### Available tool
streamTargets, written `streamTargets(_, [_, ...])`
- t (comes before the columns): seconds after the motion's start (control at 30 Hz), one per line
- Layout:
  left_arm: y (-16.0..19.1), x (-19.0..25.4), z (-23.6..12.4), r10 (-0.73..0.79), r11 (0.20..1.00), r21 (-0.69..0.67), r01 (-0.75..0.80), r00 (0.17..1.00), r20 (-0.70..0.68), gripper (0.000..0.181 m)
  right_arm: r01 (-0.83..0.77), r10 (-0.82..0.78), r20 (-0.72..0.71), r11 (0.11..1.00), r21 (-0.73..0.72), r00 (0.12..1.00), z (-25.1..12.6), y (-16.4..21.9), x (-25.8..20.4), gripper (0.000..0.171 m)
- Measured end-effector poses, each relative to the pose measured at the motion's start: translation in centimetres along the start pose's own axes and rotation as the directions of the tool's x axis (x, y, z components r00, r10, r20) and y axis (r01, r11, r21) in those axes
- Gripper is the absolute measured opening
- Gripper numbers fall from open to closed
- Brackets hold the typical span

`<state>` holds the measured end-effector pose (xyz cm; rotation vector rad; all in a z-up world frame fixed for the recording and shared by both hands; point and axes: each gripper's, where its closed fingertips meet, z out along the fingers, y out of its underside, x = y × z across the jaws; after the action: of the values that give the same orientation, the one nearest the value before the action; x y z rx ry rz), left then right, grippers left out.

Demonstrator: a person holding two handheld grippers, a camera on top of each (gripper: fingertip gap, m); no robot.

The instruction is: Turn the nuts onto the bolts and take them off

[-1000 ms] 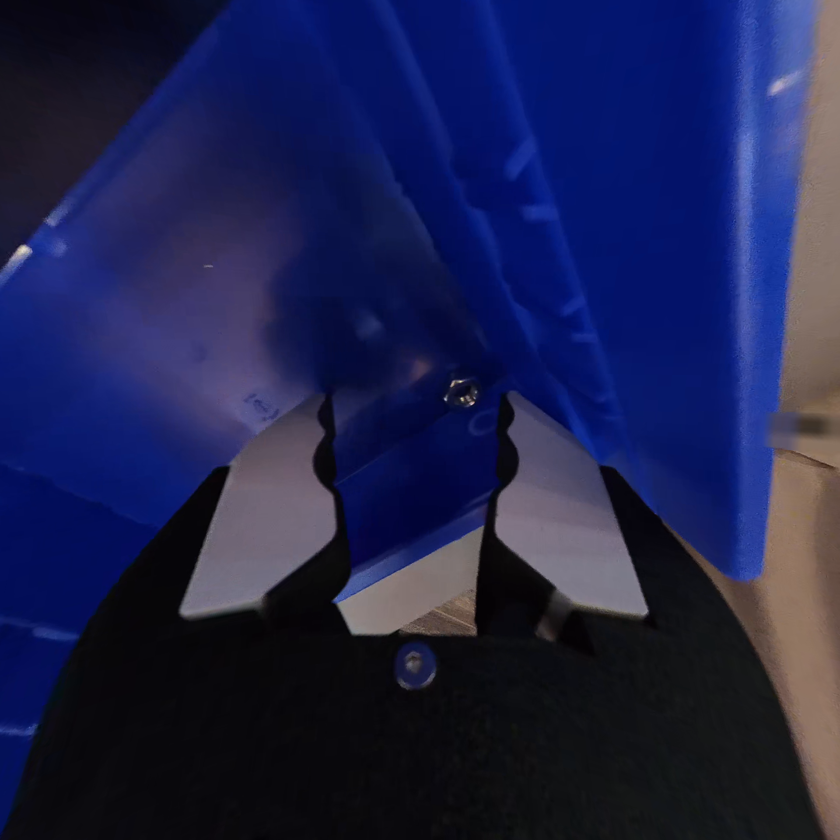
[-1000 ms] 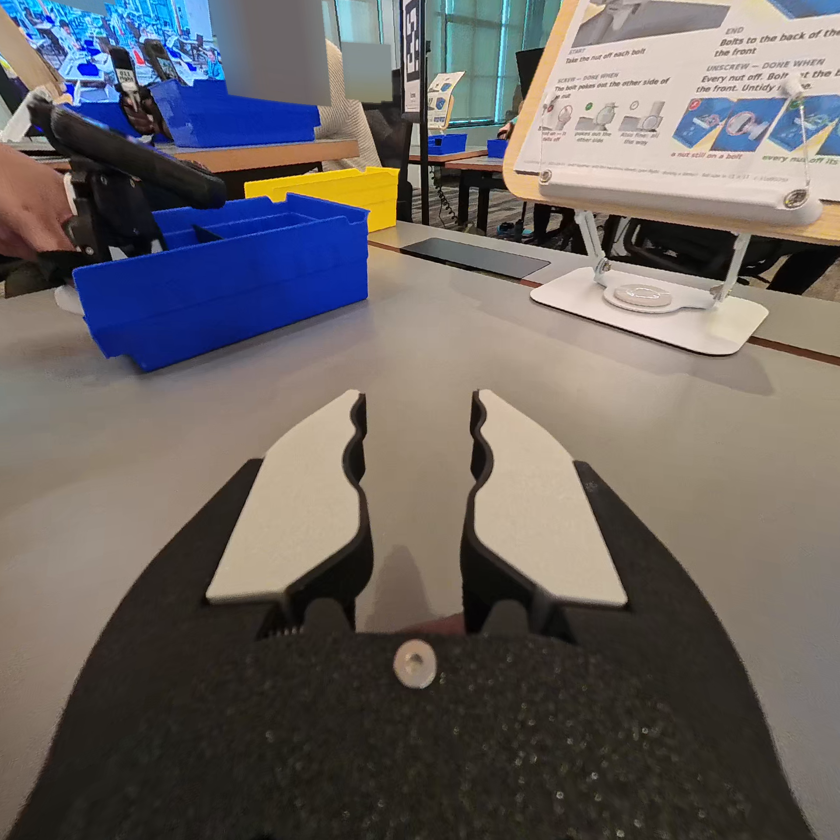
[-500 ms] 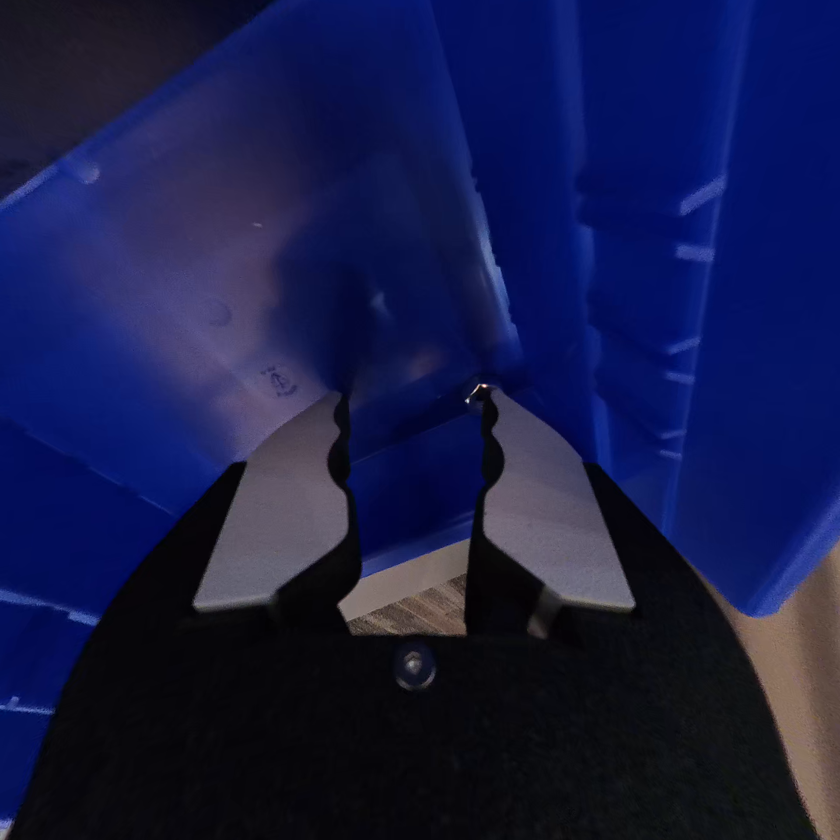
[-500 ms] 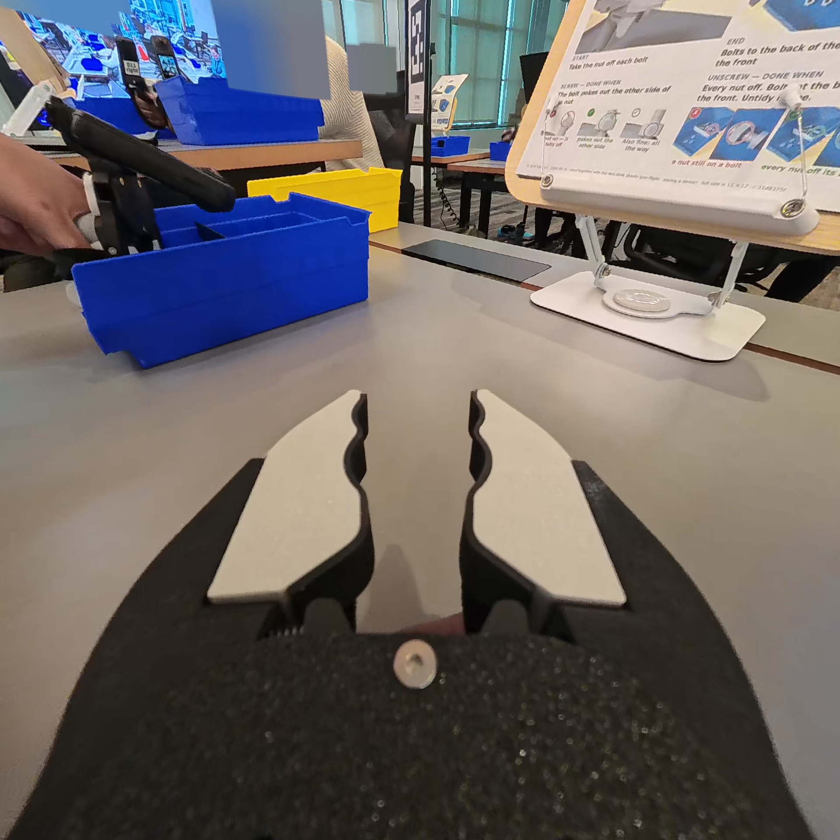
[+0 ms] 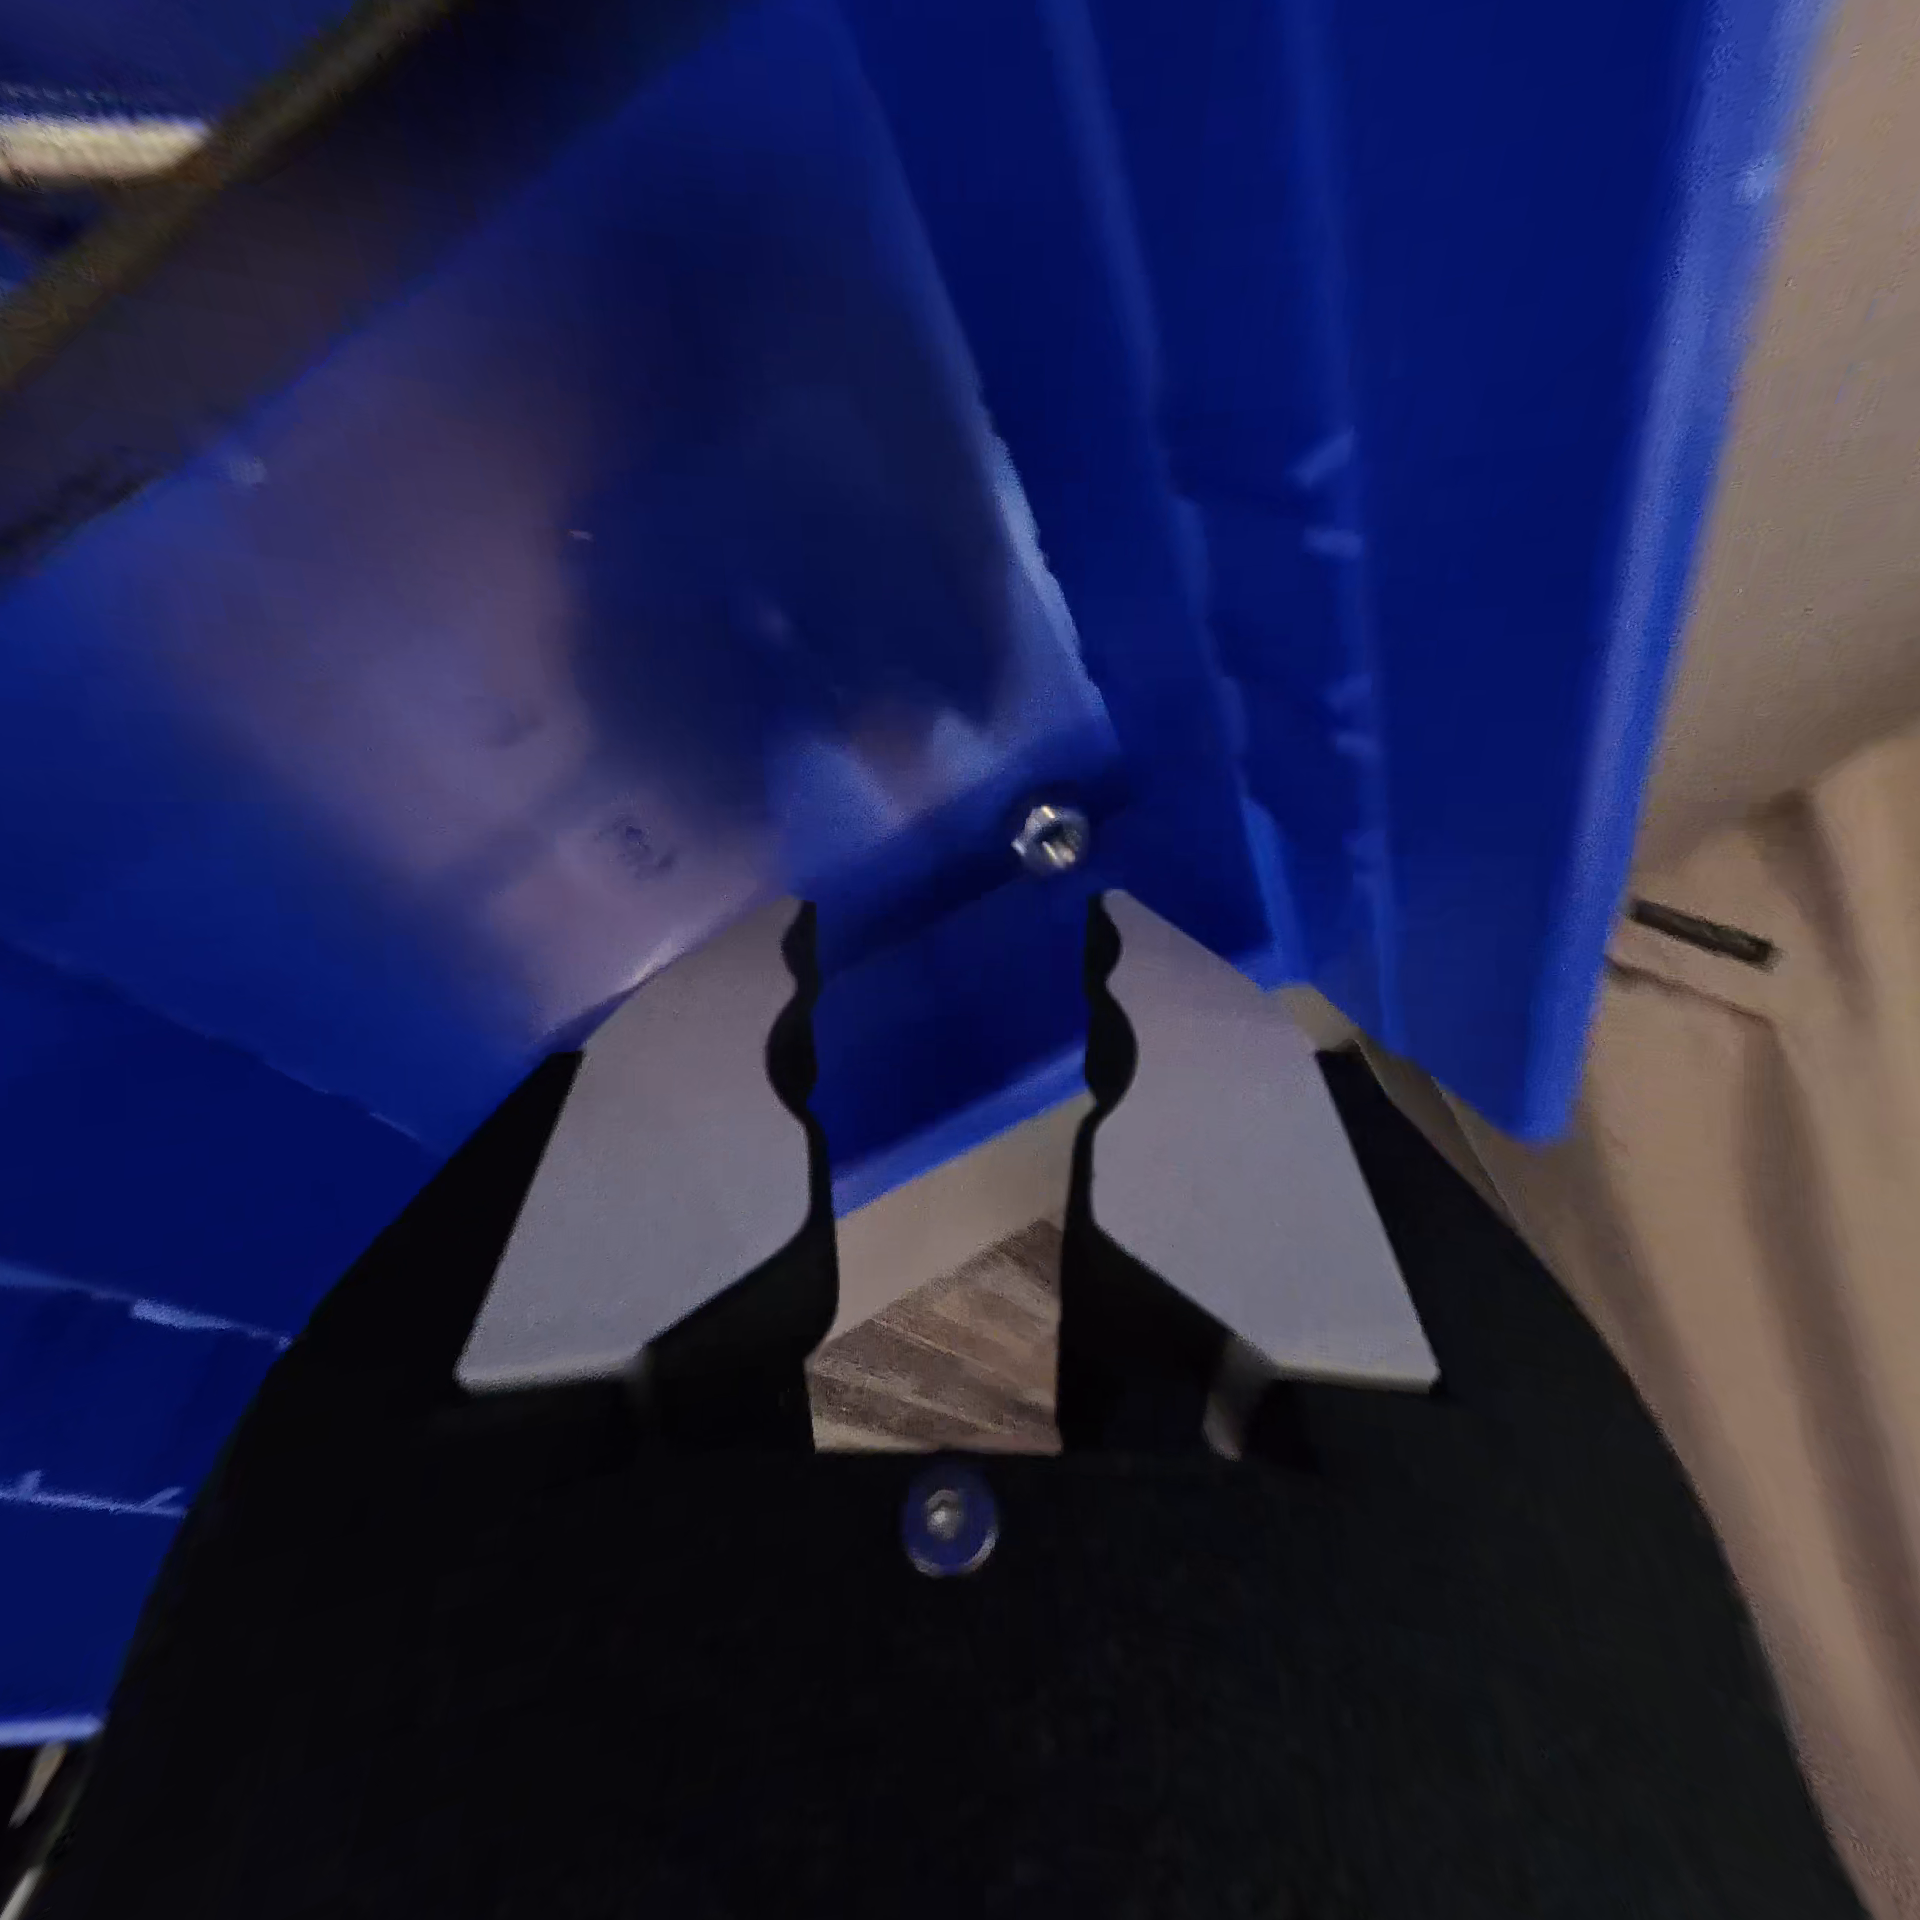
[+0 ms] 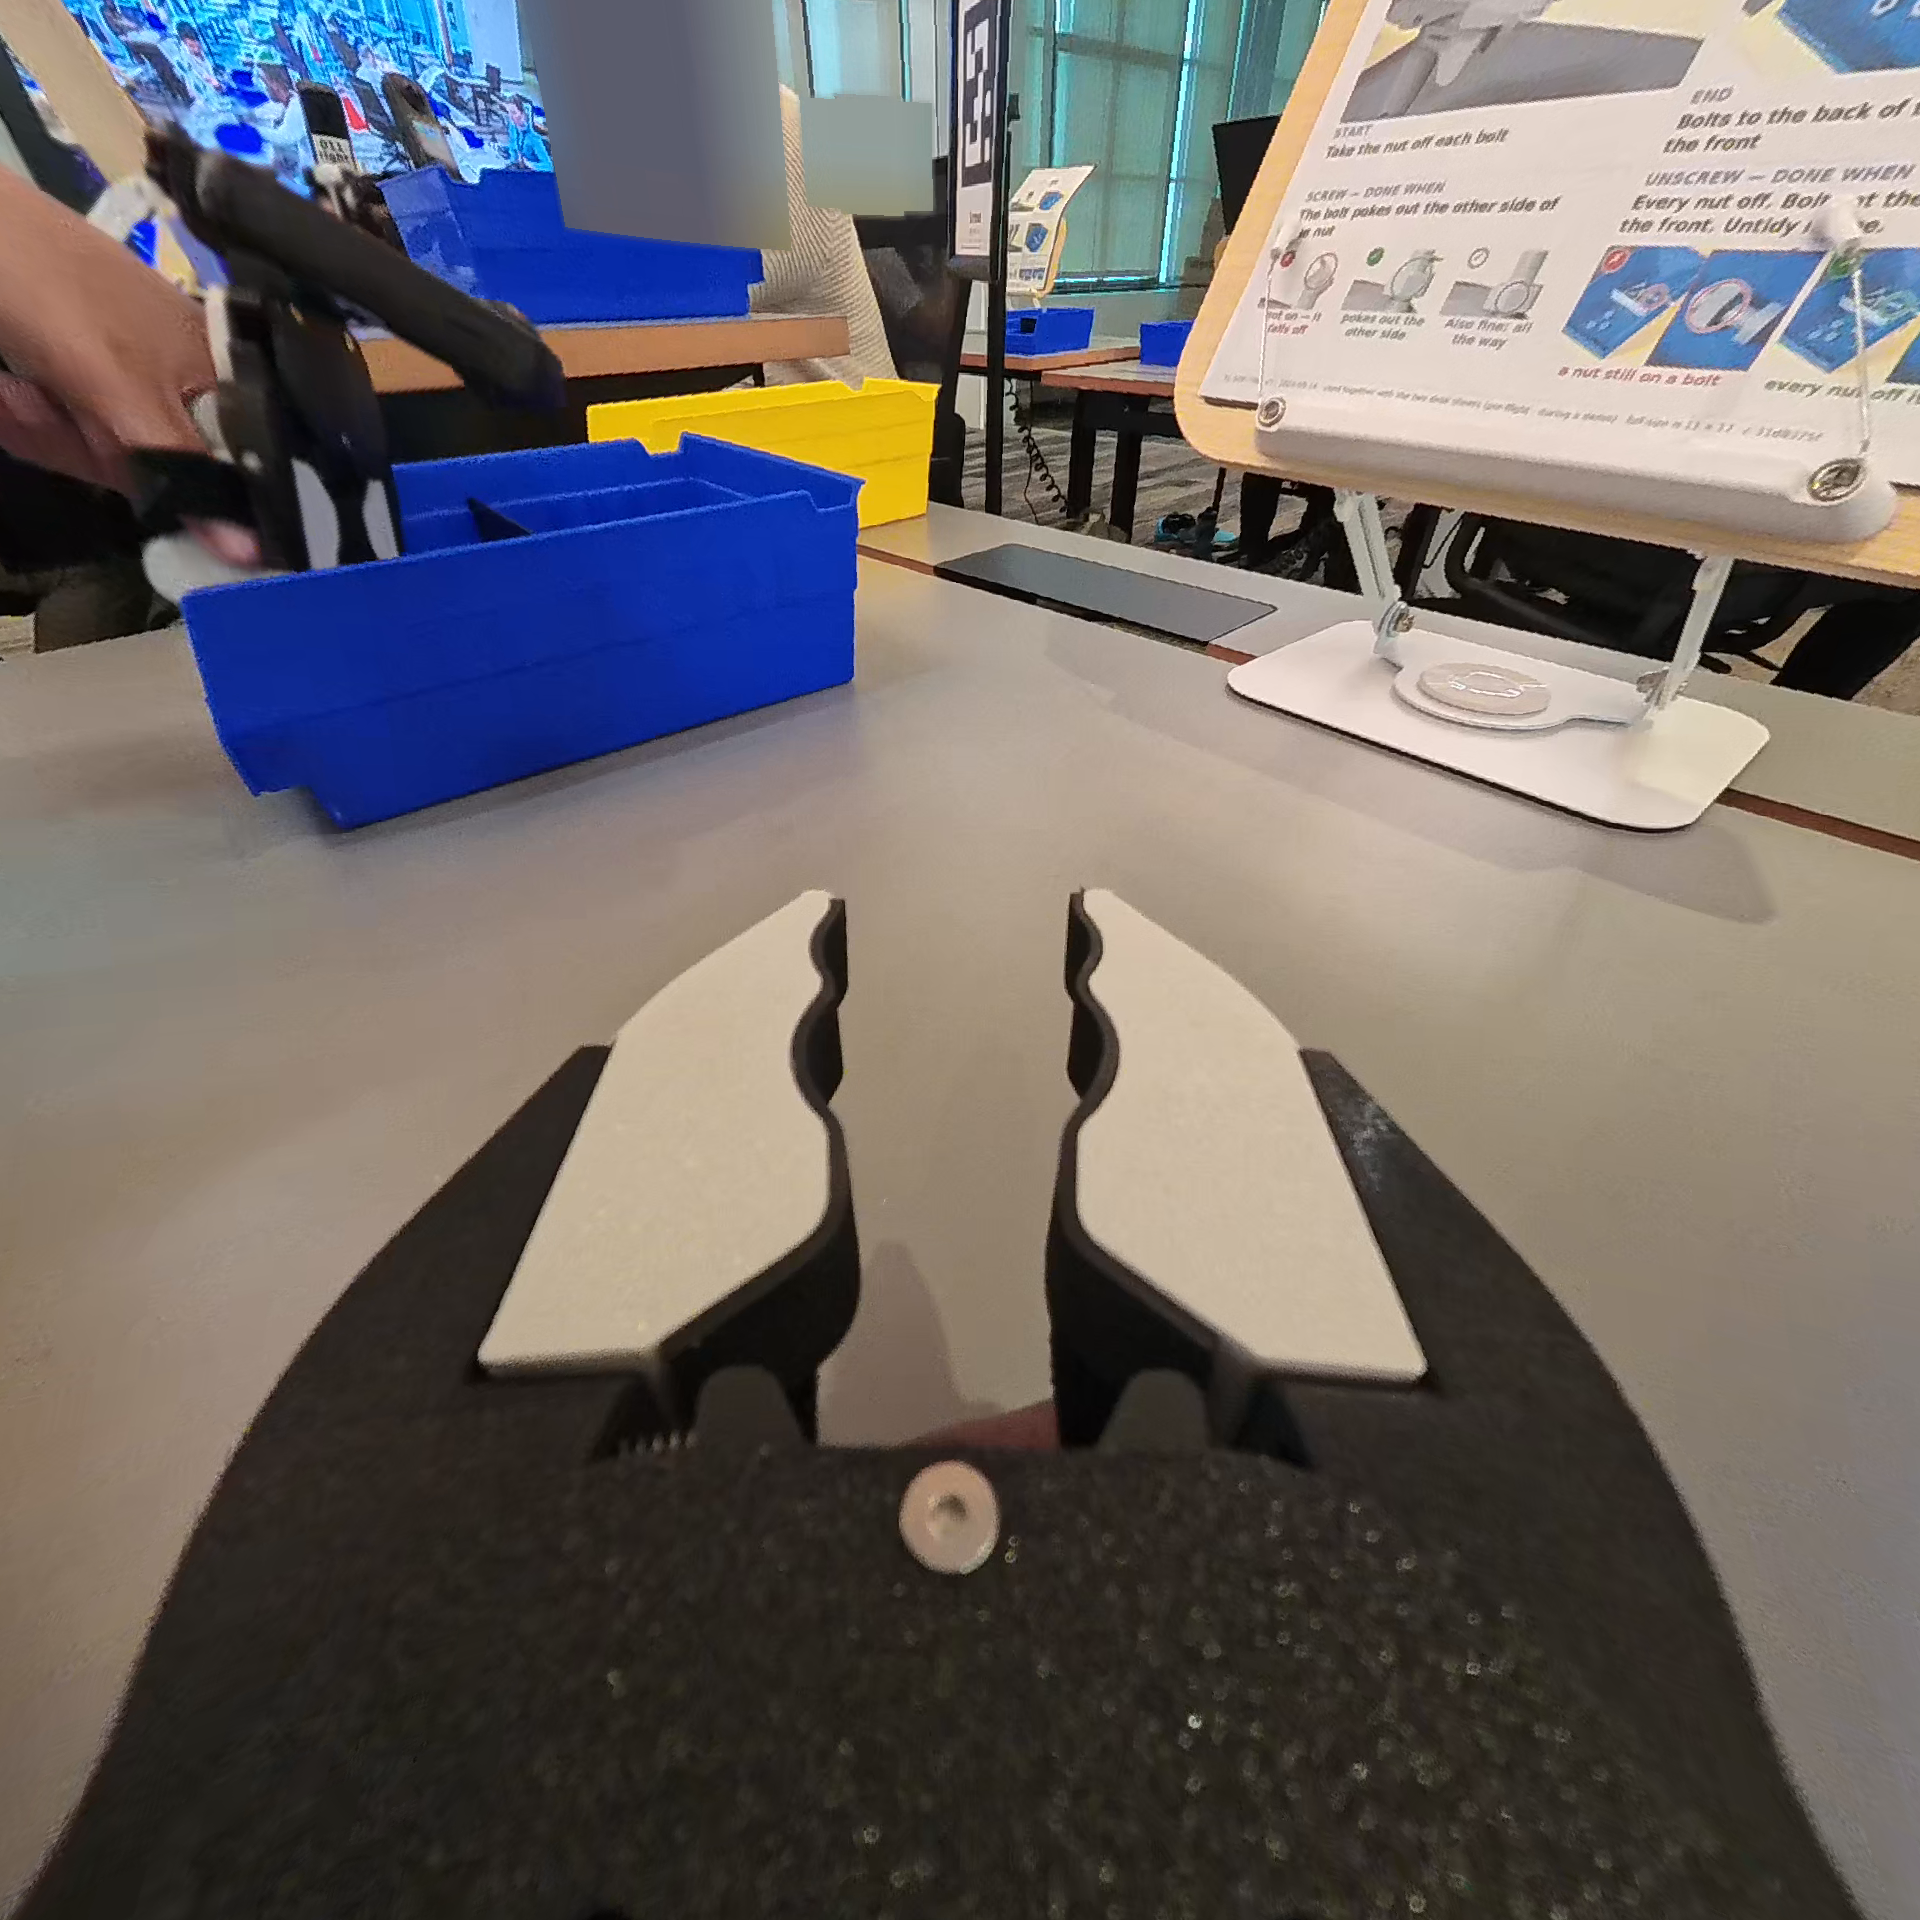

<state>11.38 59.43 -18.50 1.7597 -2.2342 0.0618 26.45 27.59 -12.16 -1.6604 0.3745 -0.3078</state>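
Note:
In the left wrist view my left gripper (image 5: 951, 902) is open and empty, pointing down into a blue bin (image 5: 520, 644). A small silvery nut or bolt end (image 5: 1051, 837) lies in the bin's corner, just beyond my right fingertip (image 5: 1117, 914) and not touching it. In the right wrist view my right gripper (image 6: 956, 899) is open and empty, low over the grey table (image 6: 312, 1039). The same blue bin (image 6: 540, 623) stands at the far left, with a hand holding the left gripper (image 6: 312, 488) over its left end.
A yellow bin (image 6: 790, 436) stands behind the blue one. An instruction board on a white stand (image 6: 1496, 717) is at the far right, with a black flat pad (image 6: 1101, 592) beside it. More blue bins sit on tables behind. My right fingertips sit around 35 centimetres from my left ones.
My left gripper has drawn back and tilted over the bin, so the silvery piece now sits just beyond the right fingertip instead of against it. The right gripper has stayed still.

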Motion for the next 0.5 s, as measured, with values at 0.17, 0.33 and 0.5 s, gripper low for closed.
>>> streamTargets(0.17, [-0.5,1.1,-2.1,0.471,0.870,0.162,-0.466,0.882,0.012,0.039,0.003,-0.003,-0.002,1.000,0.002,1.000,-0.1,0.0,0.0,0.039])
streamTargets(0.33, [-0.7,1.9,-1.1,0.689,0.676,0.251,-0.693,0.715,0.116,0.044,0.014,-0.014,0.002,1.000,0.000,1.000,0.0,0.1,-0.1,0.039])
streamTargets(0.5, [-0.5,1.5,-0.2,0.802,0.549,0.238,-0.801,0.585,0.119,0.047,-0.022,0.021,0.028,0.999,0.044,0.999,-0.4,-0.4,0.0,0.037])
